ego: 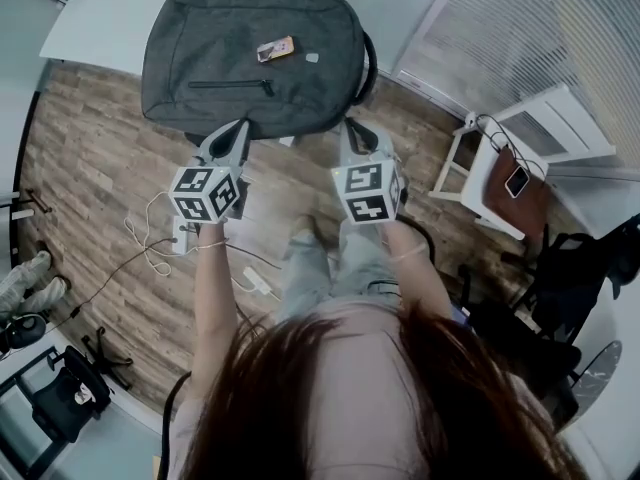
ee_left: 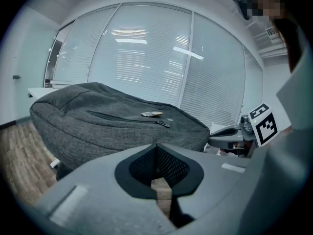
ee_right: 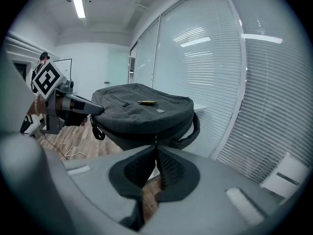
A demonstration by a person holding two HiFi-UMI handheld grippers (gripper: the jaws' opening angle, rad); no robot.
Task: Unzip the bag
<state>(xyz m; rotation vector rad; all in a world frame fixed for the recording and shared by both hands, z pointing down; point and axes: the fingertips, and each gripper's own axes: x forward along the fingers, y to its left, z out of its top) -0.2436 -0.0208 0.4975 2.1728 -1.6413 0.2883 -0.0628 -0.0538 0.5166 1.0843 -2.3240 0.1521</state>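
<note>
Office, glass partition walls point(ee_left: 146, 58) with blinds point(ee_right: 234, 82) (floor to ceiling), strip light point(ee_right: 77, 1), white desk point(ego: 100, 18)

The person has long reddish-brown hair point(ego: 400, 408), a pale top point(ego: 340, 358) and light, washed-out blue jeans point(ego: 345, 263). The left gripper point(ego: 241, 126) and the right gripper point(ego: 352, 126) are both moulded in smooth matt grey plastic, with broad rounded shells that taper to narrow jaws, and each carries a white cube point(ego: 207, 194) printed with black square markers on its faces. In the two gripper views each shell has a dark scooped recess lined with black, finely ribbed pads point(ee_left: 168, 165), and a small pale rectangular label on either side
</note>
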